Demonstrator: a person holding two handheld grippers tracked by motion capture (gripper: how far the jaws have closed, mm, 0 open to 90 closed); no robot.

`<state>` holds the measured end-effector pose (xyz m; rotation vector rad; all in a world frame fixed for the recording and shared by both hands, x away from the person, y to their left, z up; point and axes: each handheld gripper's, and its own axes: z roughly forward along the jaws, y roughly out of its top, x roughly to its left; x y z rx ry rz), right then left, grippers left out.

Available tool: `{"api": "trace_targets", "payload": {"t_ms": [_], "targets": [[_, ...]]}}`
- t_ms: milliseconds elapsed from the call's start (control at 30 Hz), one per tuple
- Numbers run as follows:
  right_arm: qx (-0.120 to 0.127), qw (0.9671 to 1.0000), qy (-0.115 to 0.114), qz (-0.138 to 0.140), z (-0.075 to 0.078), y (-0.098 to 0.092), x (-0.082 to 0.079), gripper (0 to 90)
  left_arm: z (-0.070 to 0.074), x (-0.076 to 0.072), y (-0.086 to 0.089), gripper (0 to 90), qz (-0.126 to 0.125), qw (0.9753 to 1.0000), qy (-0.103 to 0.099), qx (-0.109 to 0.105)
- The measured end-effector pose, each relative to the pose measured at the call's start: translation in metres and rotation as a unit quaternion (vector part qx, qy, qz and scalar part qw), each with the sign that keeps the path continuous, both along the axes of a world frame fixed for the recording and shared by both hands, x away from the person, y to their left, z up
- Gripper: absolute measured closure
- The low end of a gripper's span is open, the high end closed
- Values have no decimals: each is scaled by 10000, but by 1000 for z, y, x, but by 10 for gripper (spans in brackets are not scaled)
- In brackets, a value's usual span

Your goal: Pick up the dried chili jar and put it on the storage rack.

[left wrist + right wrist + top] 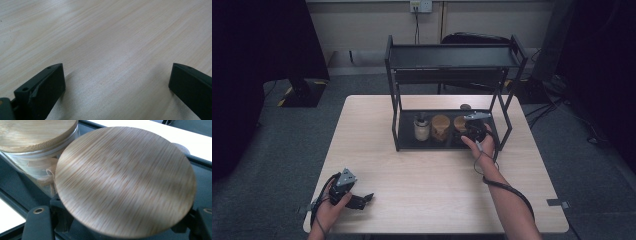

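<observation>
Right tongs [474, 131] straddle the bamboo-lidded jar [125, 182] on the rack's lower shelf [406, 142], right of centre; whether they clamp it, I cannot tell. Lifting carelessly could knock the neighbouring jar [37, 135], which touches it. Left tongs [115, 85], spread wide, rest on the table [112, 37].

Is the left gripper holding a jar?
No, the left gripper has its jaws wide apart over the bare wooden table, with nothing between them.
</observation>
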<state>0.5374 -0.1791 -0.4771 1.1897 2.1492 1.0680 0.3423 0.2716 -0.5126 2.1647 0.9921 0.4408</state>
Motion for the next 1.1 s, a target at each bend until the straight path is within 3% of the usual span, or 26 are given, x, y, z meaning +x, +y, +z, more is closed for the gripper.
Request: {"api": "trace_targets", "payload": {"t_ms": [200, 433, 1100], "targets": [[-49, 9999, 155, -34, 0, 0, -2, 78, 0, 0, 0, 1, 0, 10000, 0, 0], [69, 9997, 247, -12, 5, -4, -7, 6, 0, 0, 0, 1, -1, 10000, 1, 1], [183, 9996, 219, -79, 14, -3, -26, 14, 0, 0, 0, 1, -10, 10000, 0, -1]]}}
